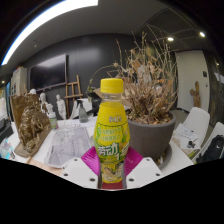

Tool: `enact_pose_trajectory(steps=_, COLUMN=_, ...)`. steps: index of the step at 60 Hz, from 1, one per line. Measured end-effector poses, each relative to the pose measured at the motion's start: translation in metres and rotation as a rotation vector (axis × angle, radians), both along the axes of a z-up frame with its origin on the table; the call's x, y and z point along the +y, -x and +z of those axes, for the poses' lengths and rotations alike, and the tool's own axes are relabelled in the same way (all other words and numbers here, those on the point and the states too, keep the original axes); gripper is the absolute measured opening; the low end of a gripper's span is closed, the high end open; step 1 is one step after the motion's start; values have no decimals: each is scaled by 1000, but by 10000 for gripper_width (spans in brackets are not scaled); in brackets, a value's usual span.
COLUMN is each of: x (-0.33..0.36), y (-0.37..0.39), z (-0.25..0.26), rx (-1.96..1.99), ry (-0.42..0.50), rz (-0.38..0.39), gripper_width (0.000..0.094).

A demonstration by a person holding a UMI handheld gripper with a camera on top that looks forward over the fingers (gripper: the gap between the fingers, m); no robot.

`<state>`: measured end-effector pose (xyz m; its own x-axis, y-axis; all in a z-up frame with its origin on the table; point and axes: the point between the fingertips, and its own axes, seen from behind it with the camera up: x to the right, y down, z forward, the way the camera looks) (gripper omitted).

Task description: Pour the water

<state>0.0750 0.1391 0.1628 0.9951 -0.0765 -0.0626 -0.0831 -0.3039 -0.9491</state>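
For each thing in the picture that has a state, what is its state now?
Bottle: upright, yellow cap on, held between the fingers.
Gripper: shut on the bottle.
Clear container: upright, open top, looks empty.
Potted dry plant: upright behind the bottle.

The bottle [112, 135] looks like clear, glossy plastic with yellow liquid inside, a smooth yellow plastic cap [112, 87] and a shiny printed label [111, 152]. The fingers [84, 170] that press on it are matt white plastic with pink pads. Behind it, the pot [153, 137] has a dull grey, stone-like surface and carries dry, rough twigs [150, 85]. The tabletop [185, 155] is smooth and white.
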Motion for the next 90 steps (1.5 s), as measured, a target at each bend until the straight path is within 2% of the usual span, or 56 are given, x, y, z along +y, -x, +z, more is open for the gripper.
enact_pose_trajectory(steps=9, x=0, y=-8, z=-52, rx=-9, ry=52, rz=-3, gripper_width=271)
enact_pose_trajectory(steps=21, x=-3, y=-7, z=-96, rx=-13, ry=98, rz=8, gripper_width=275)
enact_pose_trajectory(steps=25, x=-4, y=-5, z=-98, rx=-9, ry=79, rz=6, gripper_width=295)
enact_pose_trajectory(steps=37, x=-6, y=-3, z=-101, rx=-27, ry=81, rz=22, gripper_width=493)
enact_pose_trajectory(steps=39, x=-9, y=-2, z=-102, rx=-15, ry=94, rz=20, gripper_width=567)
enact_pose_trajectory(steps=44, x=-18, y=-3, z=-93, rx=2, ry=105, rz=5, gripper_width=856)
enact_pose_trajectory(steps=45, x=-20, y=-5, z=-90, rx=3, ry=108, rz=-2, gripper_width=874)
enact_pose_trajectory(steps=48, x=-30, y=-7, z=-81, rx=2, ry=114, rz=-18, gripper_width=851)
enact_pose_trajectory(steps=56, x=-74, y=-3, z=-48, rx=24, ry=160, rz=-73, gripper_width=858)
enact_pose_trajectory(steps=63, x=-130, y=22, z=-10, rx=62, ry=190, rz=-84, gripper_width=858)
enact_pose_trajectory(steps=74, x=-235, y=73, z=43, rx=10, ry=235, rz=-71, gripper_width=857)
enact_pose_trajectory(steps=90, x=-358, y=137, z=85, rx=-71, ry=264, rz=-48, gripper_width=862)
